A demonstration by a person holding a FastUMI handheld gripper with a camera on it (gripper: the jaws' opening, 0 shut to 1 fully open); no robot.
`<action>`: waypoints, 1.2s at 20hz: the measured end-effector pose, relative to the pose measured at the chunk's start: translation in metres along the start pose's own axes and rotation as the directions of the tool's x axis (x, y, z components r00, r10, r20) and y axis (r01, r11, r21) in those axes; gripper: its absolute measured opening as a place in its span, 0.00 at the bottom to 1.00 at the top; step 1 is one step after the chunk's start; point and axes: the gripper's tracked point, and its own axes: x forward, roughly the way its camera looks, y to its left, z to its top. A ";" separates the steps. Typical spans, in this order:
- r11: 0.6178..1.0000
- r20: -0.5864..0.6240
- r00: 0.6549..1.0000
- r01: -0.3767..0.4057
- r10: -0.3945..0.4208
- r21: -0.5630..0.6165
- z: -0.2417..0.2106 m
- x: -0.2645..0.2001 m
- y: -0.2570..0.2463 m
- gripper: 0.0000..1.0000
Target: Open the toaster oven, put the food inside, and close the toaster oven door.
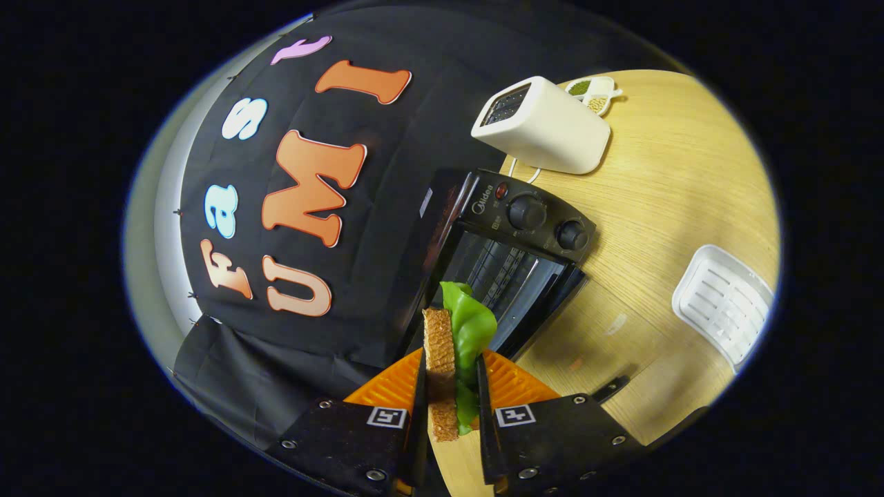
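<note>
Food (452, 345), a toast-and-lettuce sandwich, is gripped on edge between both fingers of the hand-held gripper (447, 386), with the toaster oven (514, 259), door already lowered, lying just ahead.

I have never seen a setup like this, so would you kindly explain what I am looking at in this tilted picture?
The camera rides on a hand-held gripper and looks forward along its jaws. They are shut on a sandwich, toast with green lettuce, held on edge. Just beyond it stands a black toaster oven with its door open and rack visible, on a wooden table. Farther off are a white toaster, a small dish of grains behind it, and a white ribbed tray off to the side. The picture looks tilted because the gripper is tilted.
</note>
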 end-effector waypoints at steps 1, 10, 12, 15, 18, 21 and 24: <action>1.000 0.025 1.000 0.007 -0.007 0.006 -0.002 0.007 -0.002 0.33; 0.986 0.199 0.979 0.001 -0.034 0.165 -0.010 0.067 -0.006 0.32; 0.980 0.208 0.977 0.012 -0.054 0.200 -0.011 0.080 -0.005 0.32; 0.983 0.221 0.968 0.087 -0.122 0.161 -0.013 0.097 -0.013 0.34; 0.975 0.221 0.965 0.097 -0.140 0.198 -0.015 0.114 -0.013 0.35; 0.968 0.239 0.956 0.114 -0.168 0.225 -0.011 0.128 -0.014 0.35; 0.964 0.255 0.948 0.132 -0.191 0.229 -0.007 0.143 -0.015 0.40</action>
